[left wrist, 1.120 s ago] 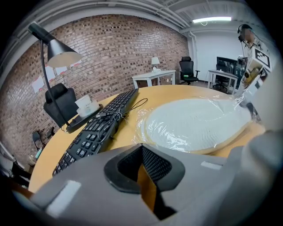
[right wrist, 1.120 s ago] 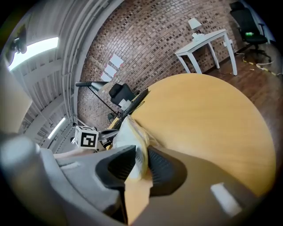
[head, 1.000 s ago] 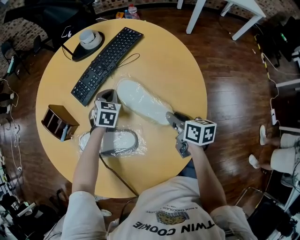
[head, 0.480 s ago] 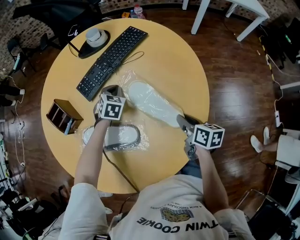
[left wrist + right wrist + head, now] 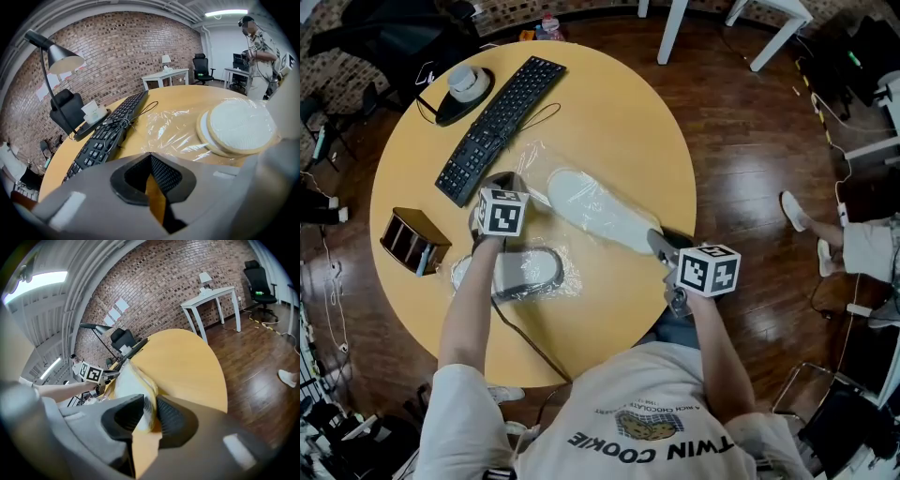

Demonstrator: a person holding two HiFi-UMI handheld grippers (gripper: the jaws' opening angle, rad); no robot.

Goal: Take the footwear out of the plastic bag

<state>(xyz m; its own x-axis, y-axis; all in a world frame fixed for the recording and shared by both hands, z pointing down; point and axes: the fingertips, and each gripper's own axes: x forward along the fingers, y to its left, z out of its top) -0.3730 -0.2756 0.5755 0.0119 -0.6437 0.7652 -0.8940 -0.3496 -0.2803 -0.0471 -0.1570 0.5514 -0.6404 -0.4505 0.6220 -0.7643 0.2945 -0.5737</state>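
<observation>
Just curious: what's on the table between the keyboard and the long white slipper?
The clear plastic bag, lying crumpled; the left gripper view shows it plainly.

The person's white shirt (image 5: 628, 408) reads "TWIN COOKIE", seen upside down.

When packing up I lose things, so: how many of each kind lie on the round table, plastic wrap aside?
Slippers: 2
Keyboard: 1
Desk lamp: 1
White object on the lamp base: 1
Wooden box: 1
Total: 6
</observation>
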